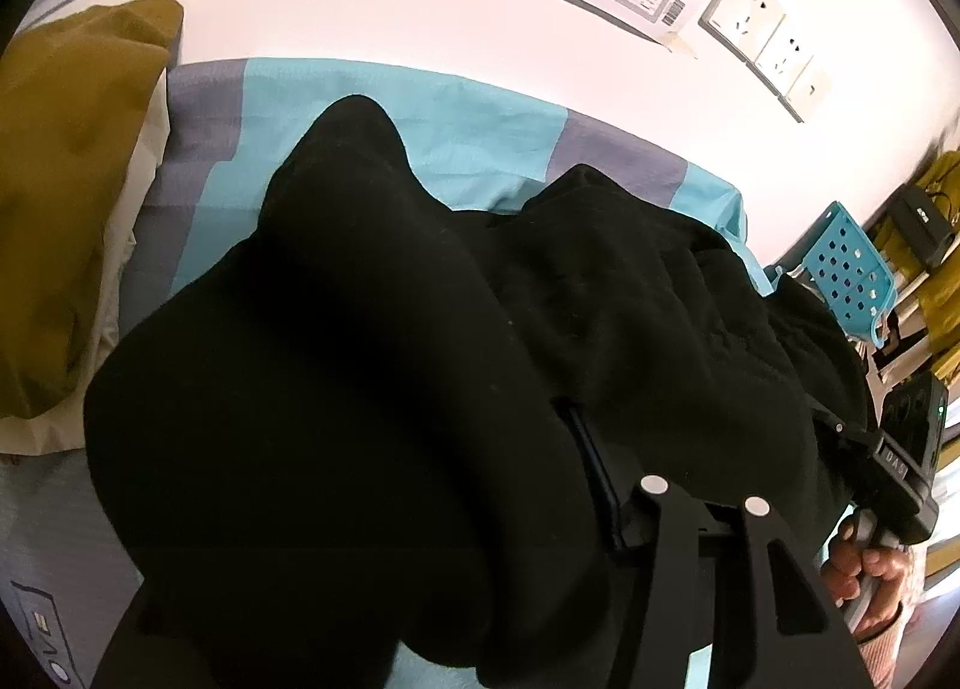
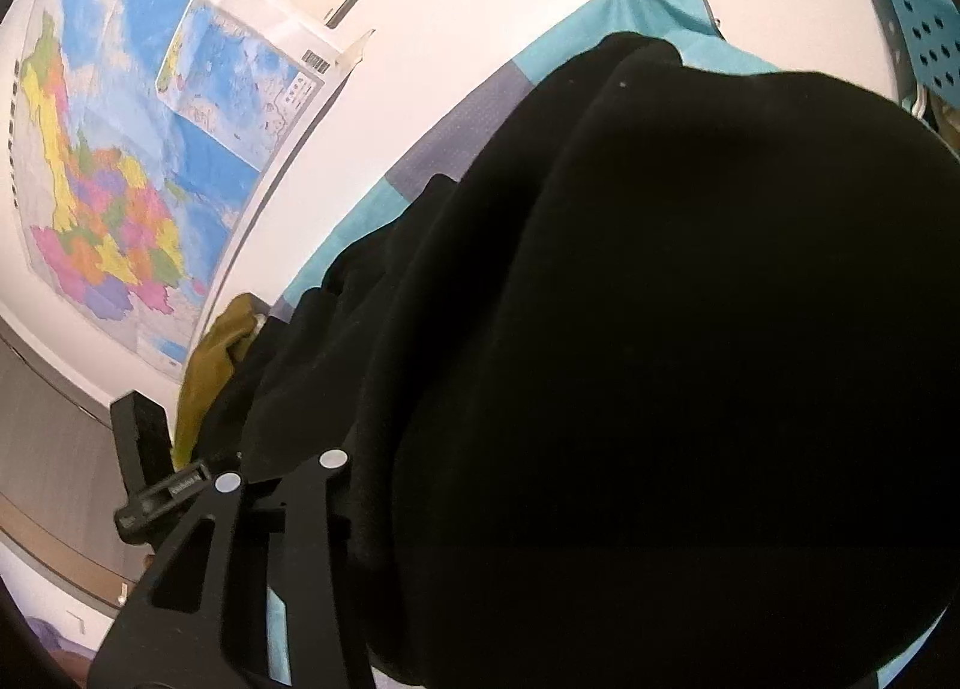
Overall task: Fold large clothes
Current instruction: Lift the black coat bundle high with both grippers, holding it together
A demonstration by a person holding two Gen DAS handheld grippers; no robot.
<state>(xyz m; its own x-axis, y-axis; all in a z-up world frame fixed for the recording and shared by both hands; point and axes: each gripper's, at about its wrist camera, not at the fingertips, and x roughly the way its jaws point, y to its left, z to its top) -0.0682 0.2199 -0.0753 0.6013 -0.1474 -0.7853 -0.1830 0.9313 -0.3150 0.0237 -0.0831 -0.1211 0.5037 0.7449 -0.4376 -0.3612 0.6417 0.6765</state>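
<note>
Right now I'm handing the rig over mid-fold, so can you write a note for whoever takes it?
Left claw: tips buried in the black garment; cannot tell whether it grips.
Right claw: the same, cloth hides its tips.
Garment: bunched and draped over both claws, over the teal-and-grey sheet.
Done: no neat fold shows.
Left: spread it flat, then fold.

The left gripper [image 1: 690,449] is matte black, its two linkage arms cut with long slots and each capped by a round silver pivot pin. The right gripper [image 2: 384,389] has the same black slotted arms and silver pins. From the left wrist, its black body carries a small white-lettered label, and the hand [image 1: 870,581] on its handle wears a ribbed light cuff.
</note>
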